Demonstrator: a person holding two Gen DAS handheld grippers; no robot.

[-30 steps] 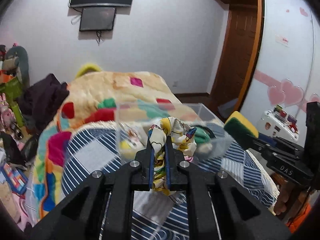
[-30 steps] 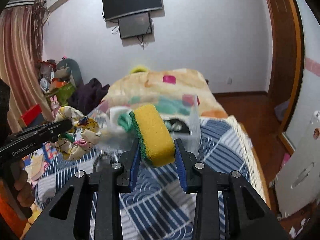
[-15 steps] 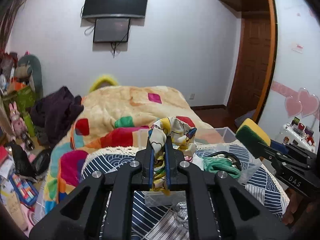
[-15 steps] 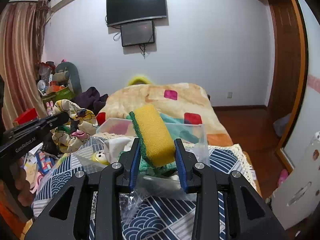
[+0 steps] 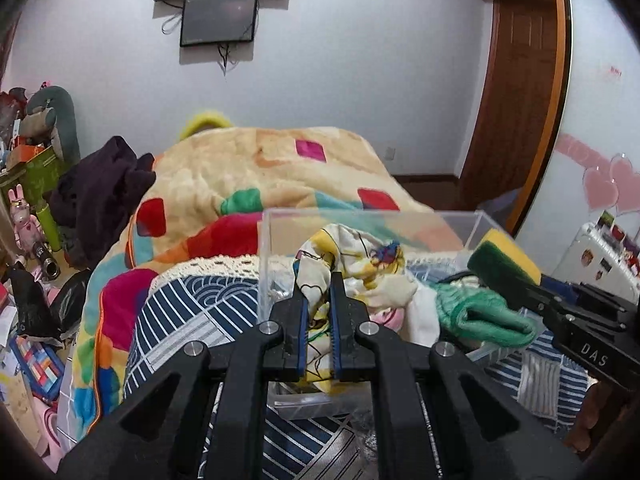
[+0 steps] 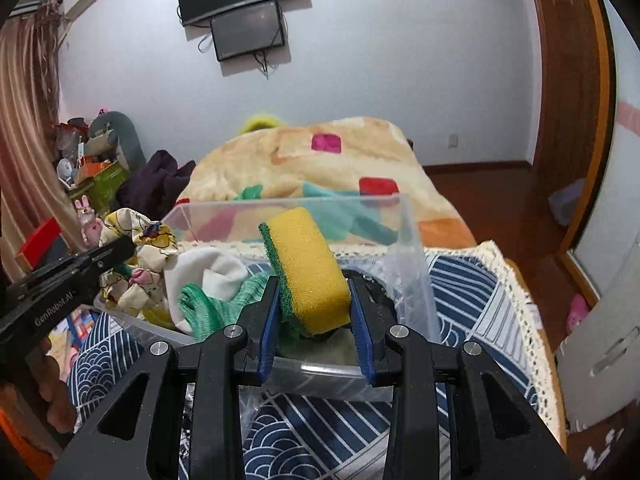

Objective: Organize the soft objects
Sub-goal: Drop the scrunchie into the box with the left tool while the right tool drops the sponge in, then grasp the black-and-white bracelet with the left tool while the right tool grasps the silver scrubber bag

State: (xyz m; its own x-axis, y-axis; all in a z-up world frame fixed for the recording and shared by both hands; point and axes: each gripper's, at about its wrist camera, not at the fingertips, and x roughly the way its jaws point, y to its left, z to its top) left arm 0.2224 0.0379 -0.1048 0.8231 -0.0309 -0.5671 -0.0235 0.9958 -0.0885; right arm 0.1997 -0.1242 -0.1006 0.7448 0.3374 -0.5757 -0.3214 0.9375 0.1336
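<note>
My left gripper (image 5: 318, 292) is shut on a yellow-and-white patterned cloth (image 5: 352, 264) and holds it over the left part of a clear plastic box (image 5: 266, 248). My right gripper (image 6: 314, 292) is shut on a yellow sponge with a green scrub side (image 6: 306, 264) and holds it over the box (image 6: 412, 240). The sponge also shows in the left wrist view (image 5: 506, 256), and the cloth in the right wrist view (image 6: 140, 248). Inside the box lie a green knitted cloth (image 5: 476, 314) and a white cloth (image 6: 212, 272).
The box stands on a blue-and-white patterned bedspread (image 6: 472, 292). A colourful patchwork blanket (image 5: 248, 168) is heaped behind it. Dark clothes (image 5: 100, 192) and toys (image 5: 28, 208) clutter the left side. A wardrobe door (image 6: 612, 280) is on the right.
Both grippers have come closer to the box and lower, so the cloth and the sponge now hang over its inside. Both stay shut on their loads.
</note>
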